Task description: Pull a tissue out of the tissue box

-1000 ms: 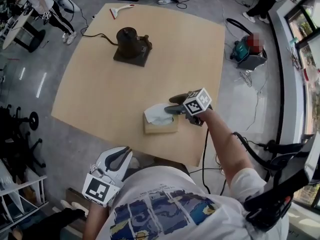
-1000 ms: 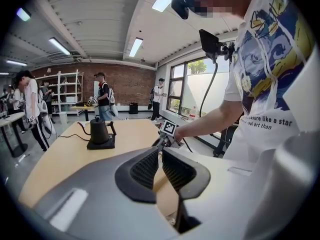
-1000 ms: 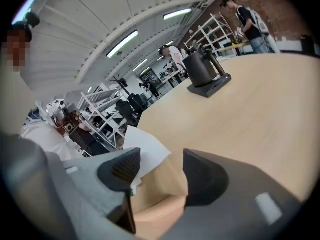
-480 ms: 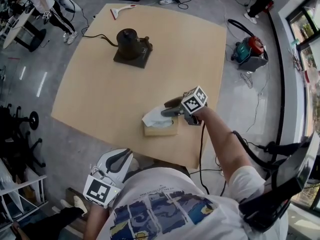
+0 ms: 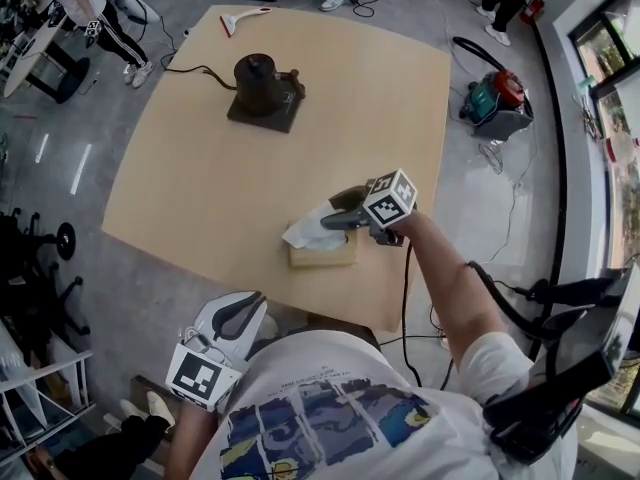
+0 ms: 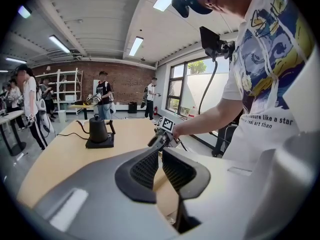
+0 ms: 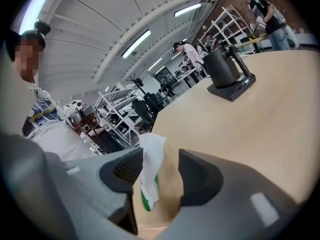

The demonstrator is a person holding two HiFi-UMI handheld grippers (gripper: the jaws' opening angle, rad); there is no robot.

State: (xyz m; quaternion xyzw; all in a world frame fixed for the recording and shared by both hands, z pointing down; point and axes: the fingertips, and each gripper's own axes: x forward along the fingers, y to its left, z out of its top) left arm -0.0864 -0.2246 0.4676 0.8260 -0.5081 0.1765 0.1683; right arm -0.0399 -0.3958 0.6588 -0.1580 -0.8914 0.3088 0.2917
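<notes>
The tan tissue box (image 5: pixel 323 255) sits near the table's near edge, with a white tissue (image 5: pixel 305 230) standing up out of its top. My right gripper (image 5: pixel 333 211) hovers just over the box with its jaws closing around the tissue. In the right gripper view the tissue (image 7: pixel 150 159) hangs between the jaws, lying against the left pad, with a gap to the right pad. My left gripper (image 5: pixel 255 300) stays low by my body, off the table, its jaws together with nothing in them. It shows the same way in the left gripper view (image 6: pixel 161 151).
A dark kettle (image 5: pixel 258 76) on its base, with a cord, stands at the far side of the wooden table (image 5: pixel 200 188). A white tool (image 5: pixel 243 18) lies at the far edge. A vacuum cleaner (image 5: pixel 495 103) stands on the floor to the right. People stand beyond the table.
My right gripper has risen a little and shifted left over the box. The tissue now stands up taller and leans left. The left gripper has not moved.
</notes>
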